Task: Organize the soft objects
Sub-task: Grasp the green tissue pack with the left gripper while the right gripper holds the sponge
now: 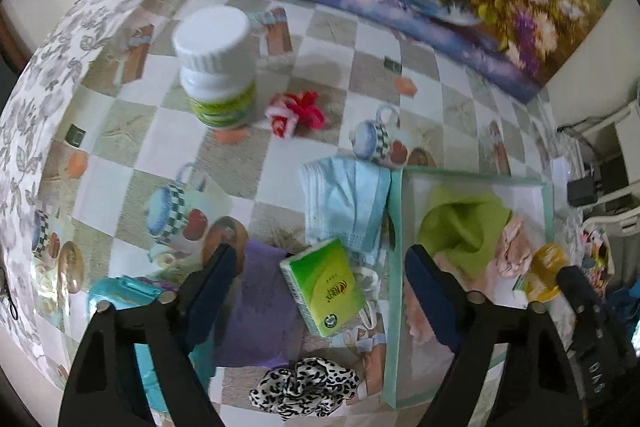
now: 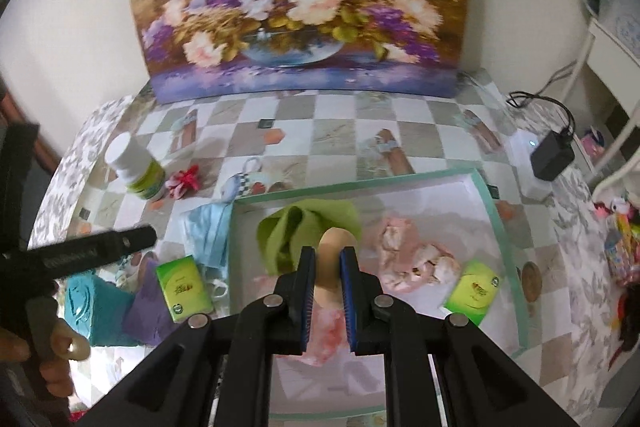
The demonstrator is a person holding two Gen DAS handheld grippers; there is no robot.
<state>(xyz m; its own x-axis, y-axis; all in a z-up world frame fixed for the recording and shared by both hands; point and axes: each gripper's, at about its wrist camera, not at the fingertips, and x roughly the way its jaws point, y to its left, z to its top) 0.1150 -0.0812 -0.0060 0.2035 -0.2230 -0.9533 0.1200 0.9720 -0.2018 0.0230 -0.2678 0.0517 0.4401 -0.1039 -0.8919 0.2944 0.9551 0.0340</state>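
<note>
My left gripper (image 1: 320, 255) is open above a green tissue pack (image 1: 322, 287), a purple cloth (image 1: 260, 303) and a blue face mask (image 1: 348, 203). A leopard scrunchie (image 1: 304, 387) lies below them and a red-pink scrunchie (image 1: 296, 113) farther off. My right gripper (image 2: 328, 253) is shut on a beige soft object (image 2: 332, 267) over the green-rimmed tray (image 2: 500, 223). The tray holds a green cloth (image 2: 304, 223), a pink cloth (image 2: 412, 255) and another tissue pack (image 2: 472, 291).
A white pill bottle (image 1: 218, 67) stands at the left. A teal box (image 2: 96, 307) sits at the table's near left. A flower painting (image 2: 300, 7) leans on the wall behind. A black adapter (image 2: 552, 155) and cable lie at the right edge.
</note>
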